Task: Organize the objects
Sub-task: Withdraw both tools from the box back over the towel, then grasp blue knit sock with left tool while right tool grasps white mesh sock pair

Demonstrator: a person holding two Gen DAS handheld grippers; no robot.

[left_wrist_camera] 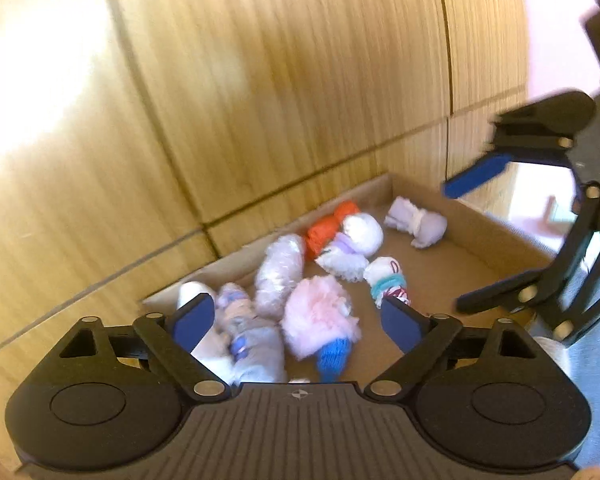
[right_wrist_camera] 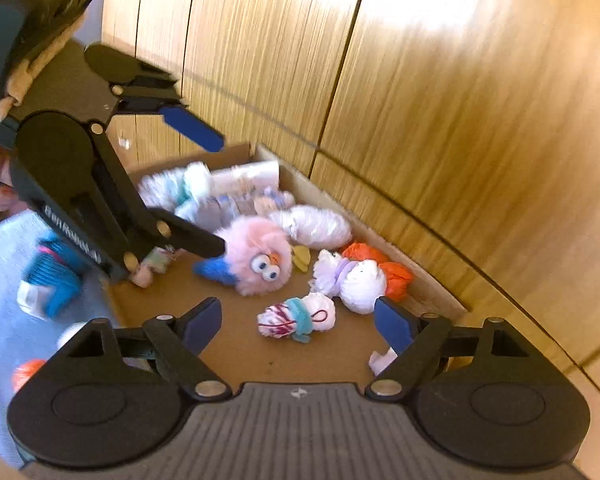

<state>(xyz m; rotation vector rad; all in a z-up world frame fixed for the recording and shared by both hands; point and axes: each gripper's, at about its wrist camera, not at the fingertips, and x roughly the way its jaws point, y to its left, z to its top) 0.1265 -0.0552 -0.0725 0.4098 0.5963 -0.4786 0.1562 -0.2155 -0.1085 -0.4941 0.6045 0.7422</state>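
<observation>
Both views are smearing with motion blur, so the small bundles in the cardboard box (right_wrist_camera: 420, 286) are losing their edges and several are hard to tell apart. In the left wrist view the near end of the box is hiding behind the left gripper (left_wrist_camera: 300, 320), and a blue knitted piece (left_wrist_camera: 332, 354) and a pale grey bundle (left_wrist_camera: 256, 350) are being cut off by its body. In the right wrist view a pale scrap (right_wrist_camera: 382, 360) is peeking out beside the right gripper (right_wrist_camera: 298, 320), mostly covered by one blue pad. The pink fluffy toy (right_wrist_camera: 258, 256) is lying in the middle of the box, its eyes showing only from the right side, with one black finger of the left gripper crossing in front of its edge; whether that finger is touching the fur I cannot tell. Around it are lying an orange bundle (left_wrist_camera: 326, 230), a white bundle with a lilac band (right_wrist_camera: 358, 280), a wrapped clear-plastic roll (left_wrist_camera: 280, 276), a small white bundle tied with teal and red thread (right_wrist_camera: 296, 318) and a lilac roll (left_wrist_camera: 416, 222) toward the far corner. Both grippers are hanging over the box, tilting downward toward its contents, each with its jaws standing wide apart and nothing between the pads. The box is sitting against a wood-grain wall (left_wrist_camera: 260, 80); outside it, on a pale blue cloth (right_wrist_camera: 4, 312), a blurred teal yarn item (right_wrist_camera: 54, 280) is lying.
</observation>
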